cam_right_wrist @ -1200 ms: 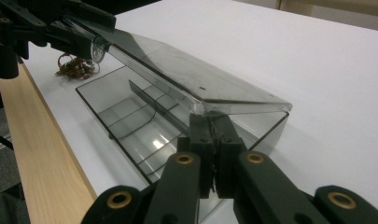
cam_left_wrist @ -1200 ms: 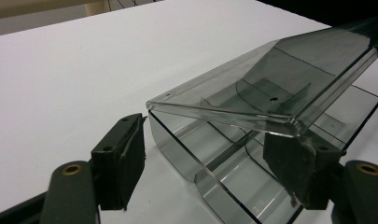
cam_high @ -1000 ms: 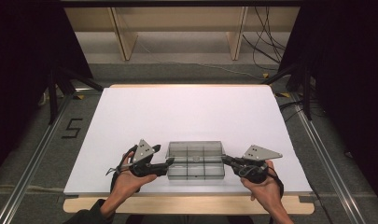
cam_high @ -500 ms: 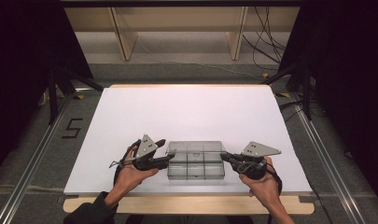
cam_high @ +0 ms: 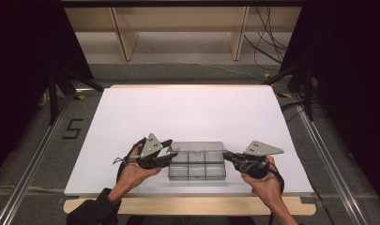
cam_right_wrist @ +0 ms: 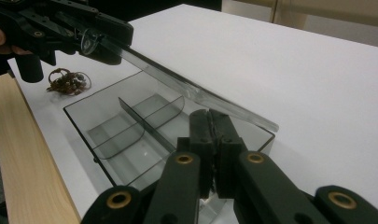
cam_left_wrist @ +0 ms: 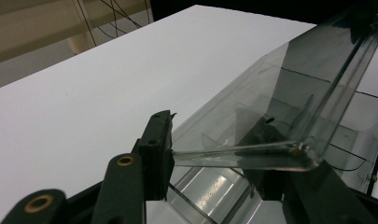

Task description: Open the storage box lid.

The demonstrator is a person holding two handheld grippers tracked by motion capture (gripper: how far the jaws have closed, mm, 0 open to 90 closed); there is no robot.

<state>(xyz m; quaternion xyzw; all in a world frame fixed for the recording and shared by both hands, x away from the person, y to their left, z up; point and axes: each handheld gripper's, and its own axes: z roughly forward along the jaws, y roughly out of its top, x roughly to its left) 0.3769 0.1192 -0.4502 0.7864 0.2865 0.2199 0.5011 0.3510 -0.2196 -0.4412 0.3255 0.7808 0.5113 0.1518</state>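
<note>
Near the person's edge of the white flat surface (cam_high: 187, 112) sits a clear smoked-plastic compartment box with a hinged lid (cam_high: 197, 164), its long side parallel to the pale wooden front edge strip (cam_high: 178, 206).

Step in hand, as I read it: opening the box lid.

- Box: base flat on the surface, inner dividers visible through the open top in the right gripper view. Lid (cam_left_wrist: 280, 107) partly raised, tilted up from the box's far side, not yet laid back.
- Left gripper (cam_high: 166, 151): at the box's left end. Jaws narrow, pinching the lid's front left corner edge; in the left gripper view the clear edge runs between the two black pads.
- Right gripper (cam_high: 227, 156): at the box's right end. Jaws drawn together, almost touching, tips at the base's right wall. Whether a thin wall sits between them, cannot tell; reads as closed and bracing.
- Small tangle of brown rubber bands (cam_right_wrist: 67, 81): on the surface just left of the box, under the left gripper.

To do it well: keep the right jaws pressing the base down so it doesn't slide or tip. Swing the lid in an arc about its hinge, not straight up. A corner grip twists the lid, so go slow. Mind the bands when lowering.
</note>
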